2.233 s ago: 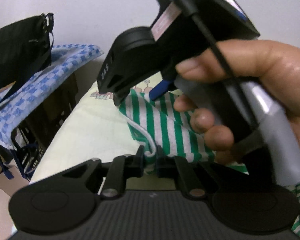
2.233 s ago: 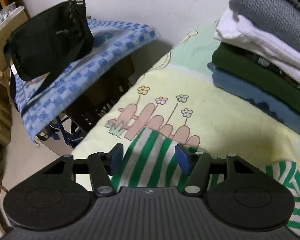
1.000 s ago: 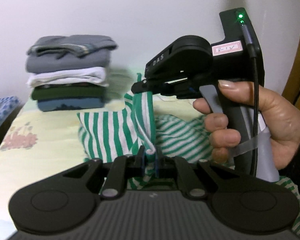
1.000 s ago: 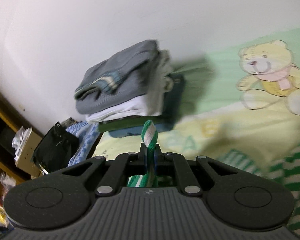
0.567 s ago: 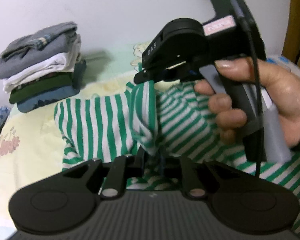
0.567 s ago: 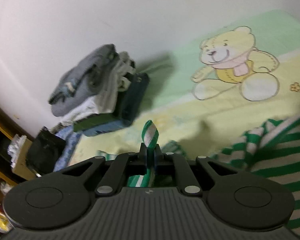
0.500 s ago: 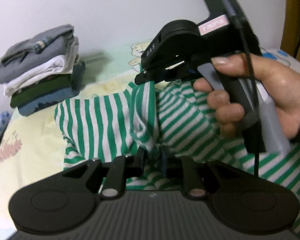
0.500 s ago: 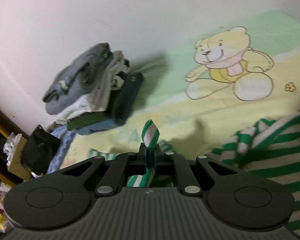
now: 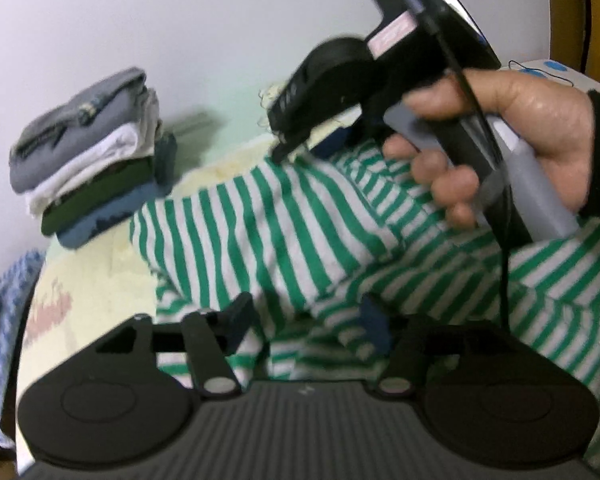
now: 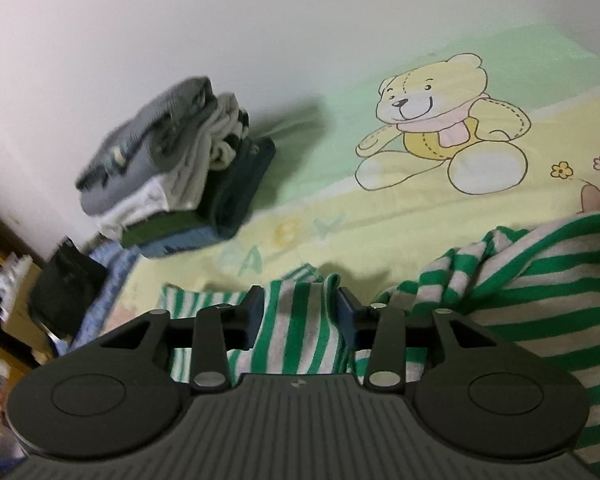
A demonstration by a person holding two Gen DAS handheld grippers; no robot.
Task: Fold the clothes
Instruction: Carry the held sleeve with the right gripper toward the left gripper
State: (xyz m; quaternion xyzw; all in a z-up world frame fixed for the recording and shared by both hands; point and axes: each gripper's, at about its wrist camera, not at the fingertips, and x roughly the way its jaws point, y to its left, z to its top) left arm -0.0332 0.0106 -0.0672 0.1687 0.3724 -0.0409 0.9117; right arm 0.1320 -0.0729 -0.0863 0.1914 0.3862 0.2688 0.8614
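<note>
At the far left of both views a stack of folded clothes (image 9: 92, 160) sits at the head of a bed, against the wall. The bed sheet (image 10: 420, 216) is pale yellow and green with a teddy bear print.

Just right of the stack, a green and white striped garment (image 9: 284, 232) lies spread across the bed. A folded flap of it runs up and away from the left wrist camera towards the wall, its stripes following that line, with the rest of the garment bunched to the right.

The left gripper (image 9: 306, 326) sits low over the near edge of that flap. Its jaws are opening and stand well apart, with striped cloth lying loose between them and no pad pressing on it.

Further right in the left wrist view, a hand (image 9: 512, 148) holds the right gripper (image 10: 300, 308) at the far end of the same flap. Its jaws are opening too, about half apart, and a ridge of striped cloth stands between them without being pinched.

So the flap's long axis runs between the two grippers, left at the near end, right at the far end. Both look equally placed to re-grip for the next fold.
</note>
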